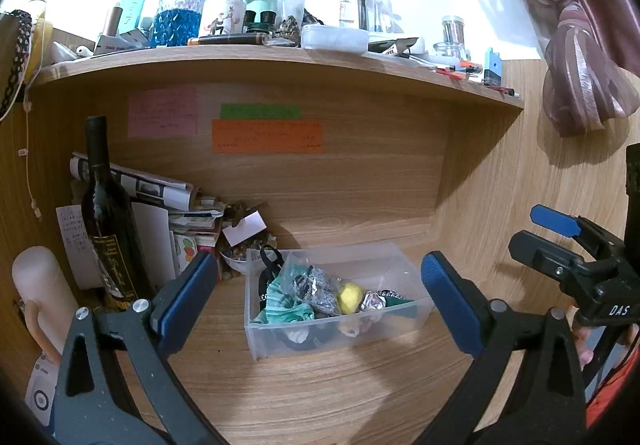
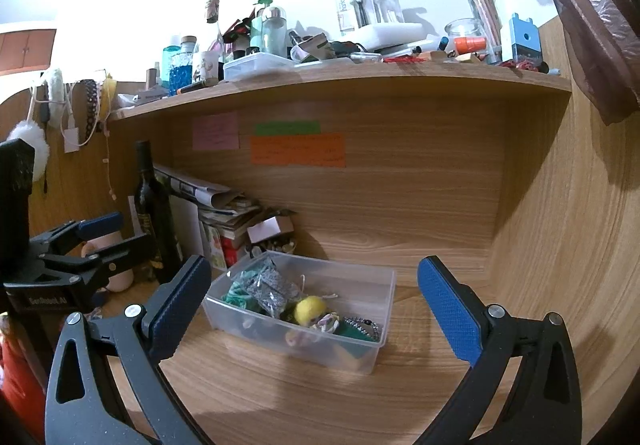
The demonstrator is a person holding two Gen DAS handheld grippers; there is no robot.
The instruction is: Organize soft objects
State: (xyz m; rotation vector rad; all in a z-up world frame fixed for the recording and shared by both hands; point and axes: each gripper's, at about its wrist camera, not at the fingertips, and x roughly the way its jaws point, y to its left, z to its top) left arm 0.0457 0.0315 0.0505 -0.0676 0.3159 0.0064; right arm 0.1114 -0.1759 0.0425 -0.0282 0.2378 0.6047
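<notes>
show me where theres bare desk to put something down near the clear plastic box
Bare wood lies in front of the clear plastic box, toward both open grippers, and to its right up to the wooden side panel. Left of the box is crowded: a dark wine bottle, stacked papers and a small bowl. The top shelf is packed.

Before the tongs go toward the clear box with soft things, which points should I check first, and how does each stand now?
1. Left tongs open and holding nothing: ok.
2. Right tongs open and holding nothing: ok.
3. Clear box upright on the desk, top uncovered: ok.
4. Soft things inside the box, such as the yellow ball and green cloth: ok.
5. Path from both tongs to the box free of things: ok.
6. Dark bottle standing near the left side; whether clearance is enough: cannot tell.
</notes>
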